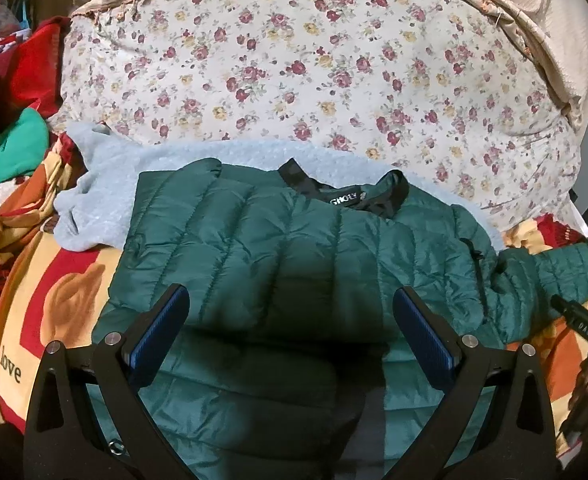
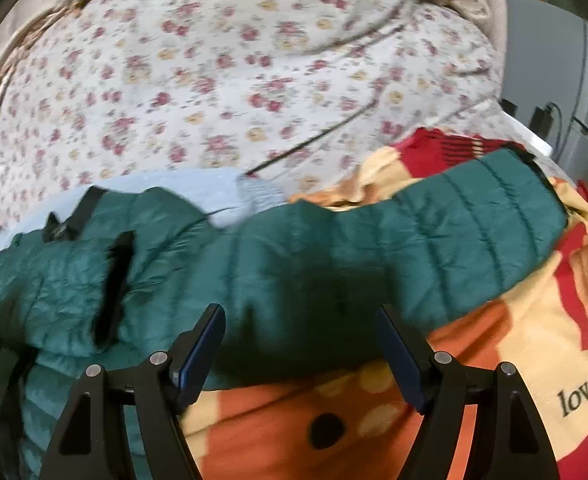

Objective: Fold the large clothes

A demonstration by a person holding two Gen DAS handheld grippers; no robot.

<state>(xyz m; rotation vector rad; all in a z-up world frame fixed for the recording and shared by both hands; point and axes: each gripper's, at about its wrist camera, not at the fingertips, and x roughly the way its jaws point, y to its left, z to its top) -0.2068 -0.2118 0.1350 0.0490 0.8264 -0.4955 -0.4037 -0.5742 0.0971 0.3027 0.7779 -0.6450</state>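
The dark green quilted puffer jacket lies on the bed, spread over a red, orange and cream printed blanket bearing the word "love", with a pale blue fleece garment beneath its upper part and a white quilt with small red and yellow flowers heaped behind. The black-lined collar faces away from the cameras. The jacket's left side appears already turned in over the body, its folded edge lying square, while the other sleeve extends outward across the blanket, unfolded. The left gripper hangs over the lower body of the jacket, its blue-padded fingers spread apart with nothing between them; its position suggests it is placed to steady the folded portion or wait its turn. The right gripper is over the base of the outstretched sleeve, near where it meets the body, fingers likewise parted and gripping nothing. The right-hand view is blurred. Judgement: the fold is partly done, and the next step calls for the right gripper to take the loose sleeve and carry it inward. The slick, puffy fabric may slide or spring back. A heap of red and green clothing lies at the far left, apart from the work.
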